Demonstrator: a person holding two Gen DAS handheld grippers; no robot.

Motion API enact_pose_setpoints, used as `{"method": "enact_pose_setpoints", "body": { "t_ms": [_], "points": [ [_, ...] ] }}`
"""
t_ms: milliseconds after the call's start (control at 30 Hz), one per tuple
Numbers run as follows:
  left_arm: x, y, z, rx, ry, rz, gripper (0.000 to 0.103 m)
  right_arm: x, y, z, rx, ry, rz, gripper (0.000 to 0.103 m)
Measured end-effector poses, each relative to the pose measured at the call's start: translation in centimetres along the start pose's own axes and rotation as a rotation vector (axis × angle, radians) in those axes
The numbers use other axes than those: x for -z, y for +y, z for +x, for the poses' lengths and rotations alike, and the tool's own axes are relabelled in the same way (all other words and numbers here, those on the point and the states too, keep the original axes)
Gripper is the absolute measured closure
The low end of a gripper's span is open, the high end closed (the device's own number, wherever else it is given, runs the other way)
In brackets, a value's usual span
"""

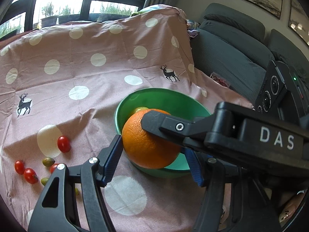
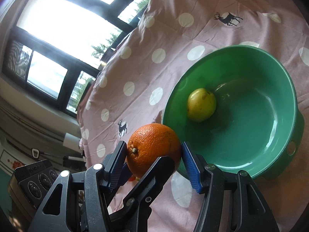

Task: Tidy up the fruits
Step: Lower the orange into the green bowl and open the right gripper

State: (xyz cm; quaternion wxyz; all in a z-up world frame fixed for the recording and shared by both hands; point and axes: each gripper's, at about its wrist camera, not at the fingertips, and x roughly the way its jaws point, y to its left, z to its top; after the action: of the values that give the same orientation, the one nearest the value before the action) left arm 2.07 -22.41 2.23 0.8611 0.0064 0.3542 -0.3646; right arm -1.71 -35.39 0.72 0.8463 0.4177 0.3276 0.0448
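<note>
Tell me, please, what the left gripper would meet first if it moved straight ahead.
The left gripper would first meet the round orange fruit sitting between its fingers; the glossy green bowl lies just behind it, though depth is unclear.

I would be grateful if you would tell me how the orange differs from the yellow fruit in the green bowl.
The orange is deep orange with pebbled skin; the yellow fruit is pale yellow-green and smoother. The orange looks larger than the yellow fruit. The orange is gripped between hand-held gripper fingers beside the green bowl; the yellow fruit lies loose inside the bowl. Both are round and whole.
</note>
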Motion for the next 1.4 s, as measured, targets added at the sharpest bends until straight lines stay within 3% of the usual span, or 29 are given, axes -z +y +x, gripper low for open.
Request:
{"method": "enact_pose_setpoints", "body": {
  "t_ms": [967, 1400],
  "points": [
    [-0.4, -3.4, 4.9, 0.12, 0.088, 0.051, 0.041, -1.4, -4.9, -3.0, 0.096, -0.085, 0.145, 0.042],
    [-0.3, -4.0, 5.5, 0.18, 0.102, 0.051, 0.041, -1.5, -5.4, -3.9, 0.152, -0.114, 0.154, 0.042]
  ]
}}
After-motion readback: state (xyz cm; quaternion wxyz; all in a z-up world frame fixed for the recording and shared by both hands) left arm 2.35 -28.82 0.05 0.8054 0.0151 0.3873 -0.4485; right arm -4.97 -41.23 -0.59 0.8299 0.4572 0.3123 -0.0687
